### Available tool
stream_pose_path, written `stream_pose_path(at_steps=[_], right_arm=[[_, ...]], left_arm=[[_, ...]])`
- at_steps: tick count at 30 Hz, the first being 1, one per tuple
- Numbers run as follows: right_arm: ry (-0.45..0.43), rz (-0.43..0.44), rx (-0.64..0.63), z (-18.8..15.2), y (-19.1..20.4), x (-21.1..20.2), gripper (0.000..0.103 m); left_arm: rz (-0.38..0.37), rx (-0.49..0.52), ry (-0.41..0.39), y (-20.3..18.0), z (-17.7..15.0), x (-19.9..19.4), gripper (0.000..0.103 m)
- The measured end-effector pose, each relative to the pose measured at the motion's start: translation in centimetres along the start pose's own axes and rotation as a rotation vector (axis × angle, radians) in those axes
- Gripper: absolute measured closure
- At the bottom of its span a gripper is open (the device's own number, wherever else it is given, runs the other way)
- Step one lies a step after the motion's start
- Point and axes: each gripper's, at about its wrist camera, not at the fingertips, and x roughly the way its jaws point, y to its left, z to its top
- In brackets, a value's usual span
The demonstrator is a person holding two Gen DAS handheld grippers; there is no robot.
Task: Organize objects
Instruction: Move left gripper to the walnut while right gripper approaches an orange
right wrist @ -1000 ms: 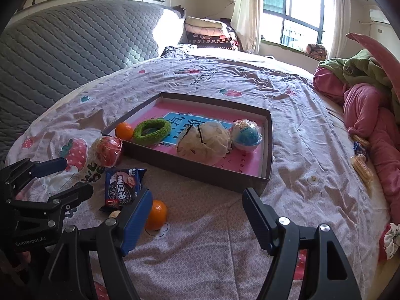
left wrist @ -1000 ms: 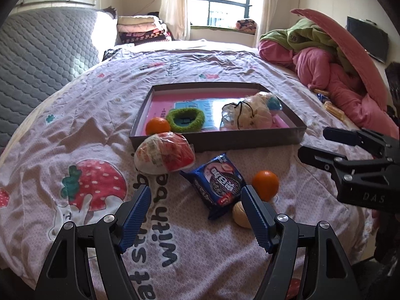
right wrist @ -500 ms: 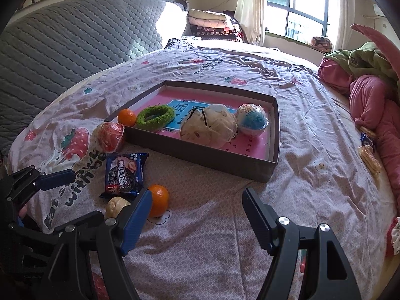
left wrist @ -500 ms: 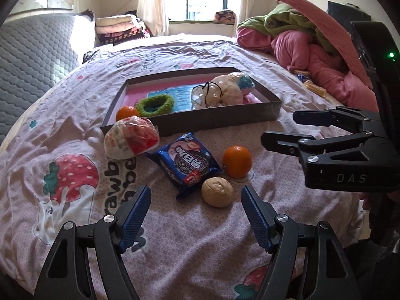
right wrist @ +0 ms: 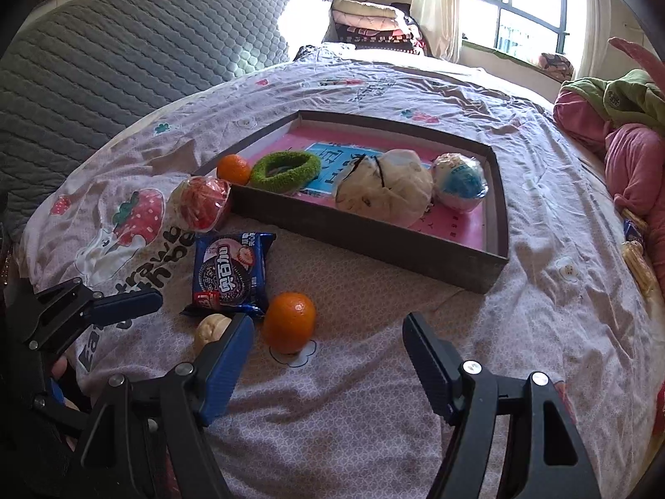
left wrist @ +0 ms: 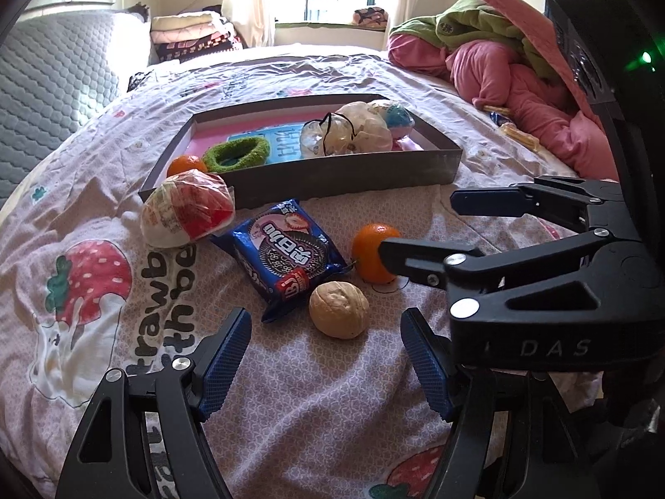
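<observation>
On the bedspread lie a walnut (left wrist: 339, 310), an orange (left wrist: 373, 251), a blue cookie packet (left wrist: 286, 251) and a red-and-white wrapped ball (left wrist: 187, 213), all in front of a shallow brown tray (left wrist: 345, 174). The tray holds another orange (left wrist: 185, 165), a green fuzzy ring (left wrist: 242, 153), a white bag (left wrist: 347, 133) and a blue-white ball (left wrist: 397, 115). My left gripper (left wrist: 326, 366) is open just short of the walnut. My right gripper (right wrist: 328, 368) is open and empty, near the loose orange (right wrist: 289, 321); it also shows in the left wrist view (left wrist: 419, 224).
A pile of pink and green bedding (left wrist: 511, 58) lies at the right of the bed. A grey quilted headboard (right wrist: 124, 50) stands at the left. Folded blankets (left wrist: 191, 37) sit by the window. Small snack packets (right wrist: 638, 258) lie near the pink bedding.
Both grippers have moved closer to the loose items; the walnut has come fully into the left view. The right gripper has swung in beside the orange. Both stay open.
</observation>
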Motion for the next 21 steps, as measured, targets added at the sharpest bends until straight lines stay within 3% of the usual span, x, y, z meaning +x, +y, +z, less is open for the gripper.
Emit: stream_pose_path(at_steps=[8,14,21], right_arm=[[0.047,0.007,0.006,0.0,0.4,1.4,0.029],[0.071,0.008,0.033,0.3,0.3,2.3,0.030],[0.094,0.013,0.035,0.6,0.6,3.2,0.046]], left_arm=[[0.009,-0.031,-0.009,-0.1,0.2,0.5,0.028],[0.023,-0.033,-0.008,-0.3,0.5,1.0,0.037],[0.061,-0.025,-0.005,-0.8,0.7,1.6,0.043]])
